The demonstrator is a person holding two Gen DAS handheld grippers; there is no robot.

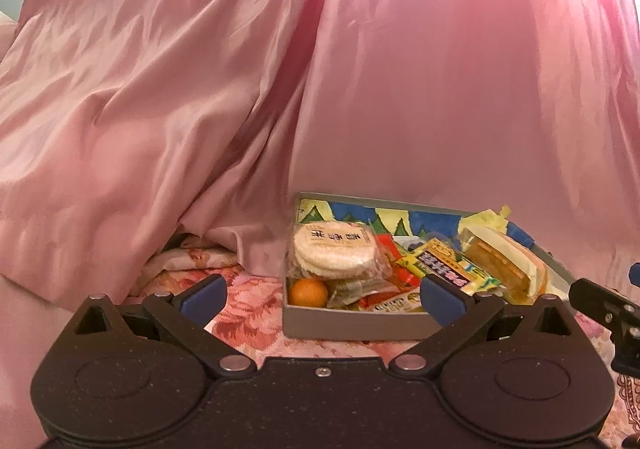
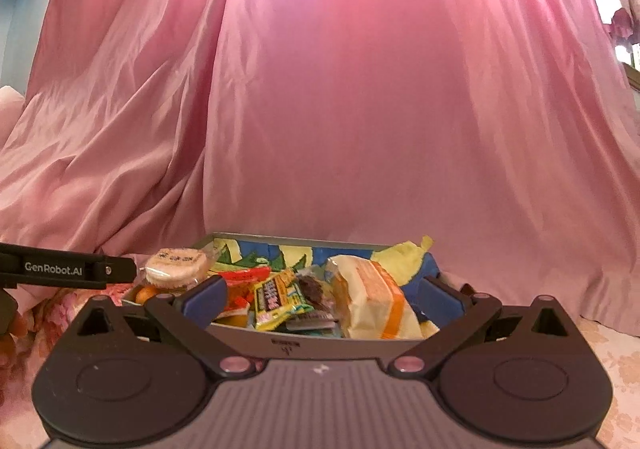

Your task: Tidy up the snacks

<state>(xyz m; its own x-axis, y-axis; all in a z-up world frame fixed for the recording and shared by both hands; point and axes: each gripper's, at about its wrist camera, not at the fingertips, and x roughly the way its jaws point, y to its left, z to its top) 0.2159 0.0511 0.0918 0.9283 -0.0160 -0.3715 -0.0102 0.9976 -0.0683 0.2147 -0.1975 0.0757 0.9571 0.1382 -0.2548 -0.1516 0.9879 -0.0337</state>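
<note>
A grey box (image 1: 340, 323) with a painted inner wall holds several snacks: a pack of round rice crackers (image 1: 334, 251), a small orange fruit (image 1: 308, 292), a yellow candy bag (image 1: 450, 267) and a large wrapped cake (image 1: 502, 261). My left gripper (image 1: 323, 295) is open just short of the box's near wall, nothing between its blue pads. In the right wrist view the box (image 2: 320, 341) lies straight ahead with the rice crackers (image 2: 176, 267), yellow candy bag (image 2: 278, 299) and wrapped cake (image 2: 374, 295). My right gripper (image 2: 323, 295) is open wide at the near rim, holding nothing.
A pink satin curtain (image 1: 360, 89) hangs right behind the box and drapes onto the surface. The box sits on a pink floral cloth (image 1: 248, 313). The other gripper's black body shows at the right edge (image 1: 608, 313) and at the left edge (image 2: 68, 269).
</note>
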